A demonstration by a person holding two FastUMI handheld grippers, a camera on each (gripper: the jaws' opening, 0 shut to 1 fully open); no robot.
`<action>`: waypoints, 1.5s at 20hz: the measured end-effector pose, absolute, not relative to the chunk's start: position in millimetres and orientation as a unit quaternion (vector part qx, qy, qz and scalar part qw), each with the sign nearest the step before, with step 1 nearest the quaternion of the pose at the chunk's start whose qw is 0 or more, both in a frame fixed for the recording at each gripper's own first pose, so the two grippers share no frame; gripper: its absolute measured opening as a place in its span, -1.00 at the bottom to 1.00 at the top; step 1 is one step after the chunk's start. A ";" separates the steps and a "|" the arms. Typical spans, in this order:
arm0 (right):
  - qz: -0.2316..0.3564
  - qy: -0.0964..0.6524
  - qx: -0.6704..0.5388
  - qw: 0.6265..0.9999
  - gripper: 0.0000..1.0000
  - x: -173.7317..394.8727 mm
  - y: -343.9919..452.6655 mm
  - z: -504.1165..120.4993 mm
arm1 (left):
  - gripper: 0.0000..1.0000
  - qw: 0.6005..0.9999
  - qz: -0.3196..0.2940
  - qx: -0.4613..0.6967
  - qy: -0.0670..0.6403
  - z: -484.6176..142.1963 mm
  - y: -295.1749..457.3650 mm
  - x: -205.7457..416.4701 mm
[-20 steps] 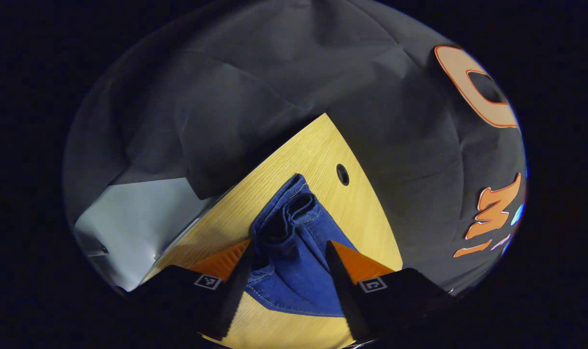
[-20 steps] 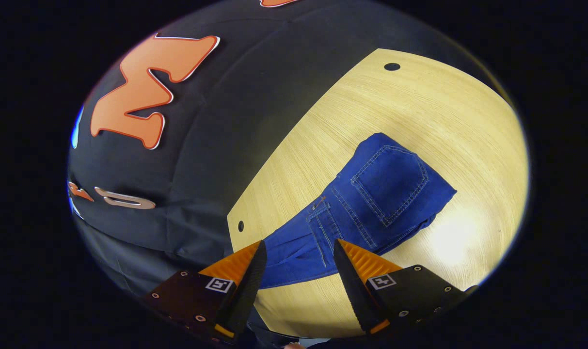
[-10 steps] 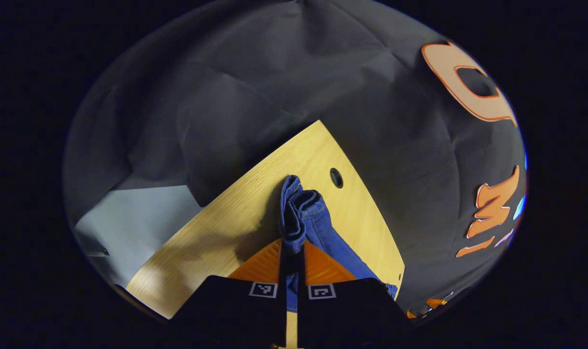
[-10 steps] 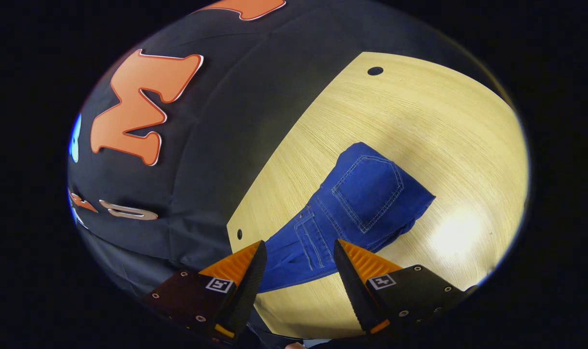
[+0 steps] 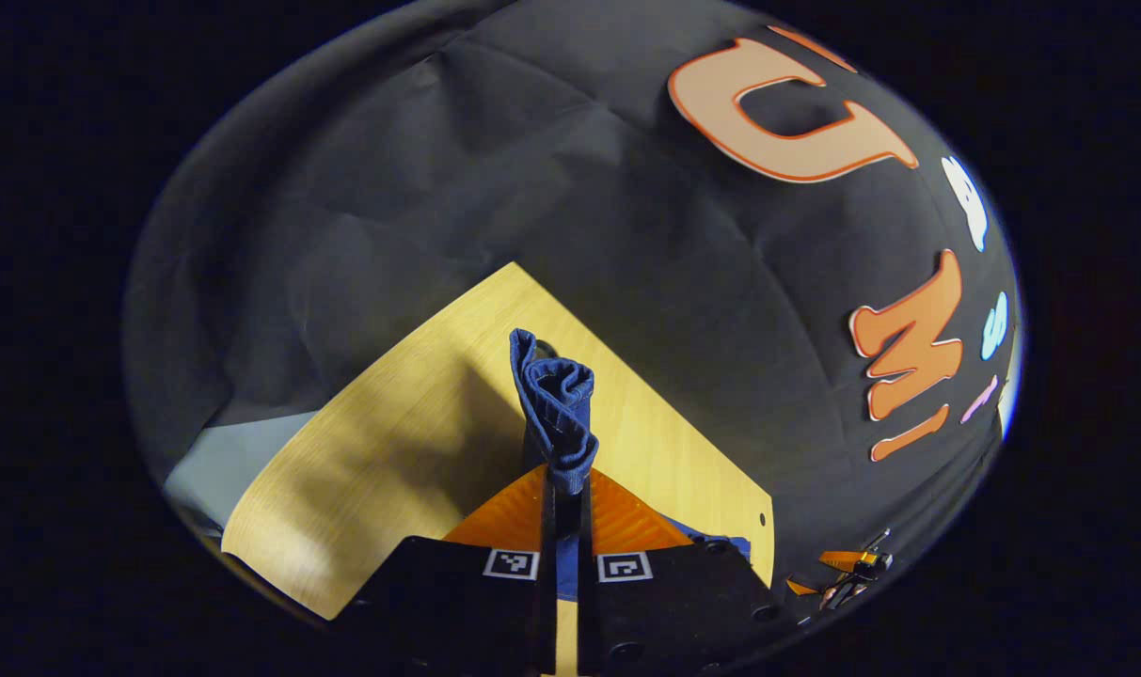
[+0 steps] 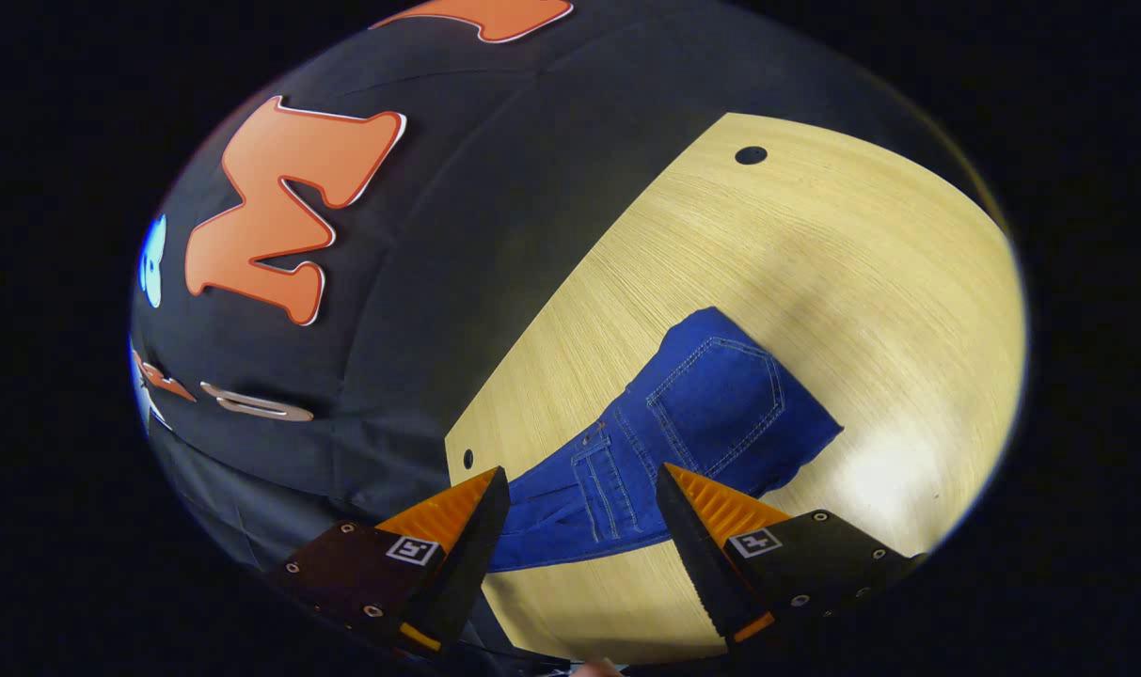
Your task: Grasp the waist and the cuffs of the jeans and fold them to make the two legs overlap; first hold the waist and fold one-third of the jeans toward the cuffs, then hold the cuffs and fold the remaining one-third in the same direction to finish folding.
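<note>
A: Left gripper (image 5: 562, 508) first. State?
B: Its 2 fingers are pinched tight on a bunched end of the jeans (image 5: 553, 404). The denim wad sticks up straight ahead of the fingertips, raised above the table (image 5: 382, 470). More blue cloth shows just right of the fingers, low.

A: Axis?
B: In the right gripper view the jeans (image 6: 683, 432) lie flat on the table (image 6: 815, 244), long axis slanting from between the fingers up and to the right. The back pocket (image 6: 721, 390) faces up at the far end, ahead-right of the tips.

A: Right gripper (image 6: 579, 489)?
B: Spread wide, gripping nothing, denim seen in the gap.

A: Changes?
B: 1.0 s ago the left fingers were wide apart over the cloth; now clamped, bunch lifted higher than 0.5 s ago. Right barely moved.
</note>
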State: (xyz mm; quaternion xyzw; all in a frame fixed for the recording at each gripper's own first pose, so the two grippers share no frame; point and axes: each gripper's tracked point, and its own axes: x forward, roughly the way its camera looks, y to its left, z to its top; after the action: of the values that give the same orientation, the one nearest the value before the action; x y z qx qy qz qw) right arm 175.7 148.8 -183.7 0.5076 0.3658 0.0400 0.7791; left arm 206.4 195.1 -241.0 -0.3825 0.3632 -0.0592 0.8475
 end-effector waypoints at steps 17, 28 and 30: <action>0.082 0.358 0.356 0.859 0.92 172.1 92.5 -203.4 | -0.83 0.872 -0.178 -0.339 0.305 -80.1 3.0 204.5; 0.100 0.352 0.332 0.870 0.93 170.5 63.4 -209.1 | -0.83 0.863 -0.237 -0.296 0.333 -67.2 -153.0 198.5; 0.103 0.349 0.329 0.871 0.94 169.9 57.3 -210.9 | -0.84 0.862 -0.243 -0.288 0.340 -68.6 -179.0 197.6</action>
State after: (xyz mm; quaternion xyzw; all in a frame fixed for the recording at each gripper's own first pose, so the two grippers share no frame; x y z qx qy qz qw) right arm 169.9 57.3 -210.9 0.3293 0.3495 0.1031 0.8711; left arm 197.6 -179.0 -68.6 -0.2879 0.3405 -0.2427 0.8615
